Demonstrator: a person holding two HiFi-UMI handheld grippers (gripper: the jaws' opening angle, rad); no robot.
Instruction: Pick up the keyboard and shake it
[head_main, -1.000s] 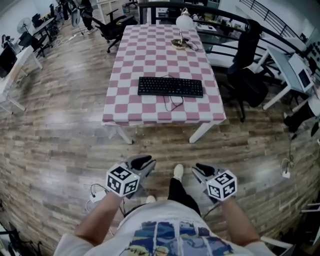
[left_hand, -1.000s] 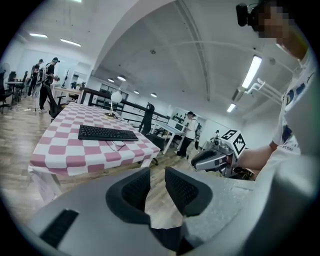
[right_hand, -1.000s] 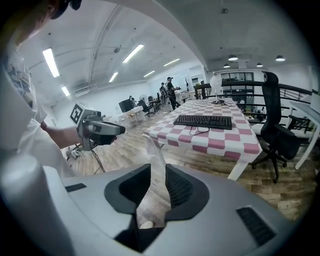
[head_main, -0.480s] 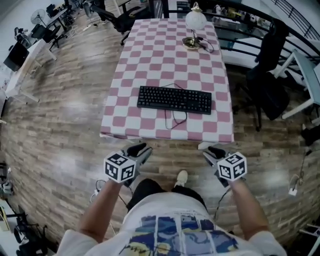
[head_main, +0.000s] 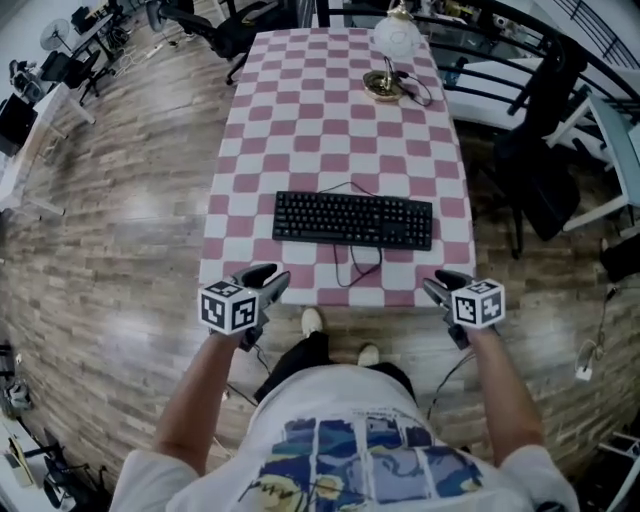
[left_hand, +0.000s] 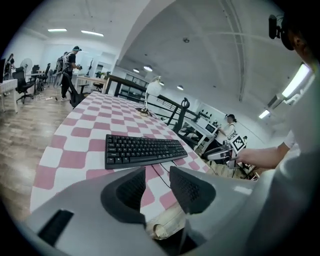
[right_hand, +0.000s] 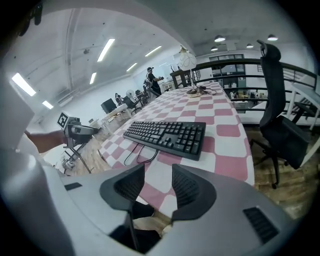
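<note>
Grey jaws are opening with nothing between them as we hold the left gripper (left_hand: 157, 181) and right gripper (right_hand: 159, 183) at the near edge of the pink-and-white checked table (head_main: 330, 110). The black rectangular keyboard (head_main: 353, 219) lies flat there, apart from both.

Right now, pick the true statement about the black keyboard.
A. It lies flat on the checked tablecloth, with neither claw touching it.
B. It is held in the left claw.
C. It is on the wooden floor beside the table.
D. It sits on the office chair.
A: the keyboard lies flat on the checked tablecloth. The left claw and right claw are short of it, jaws opening with nothing between them.
</note>
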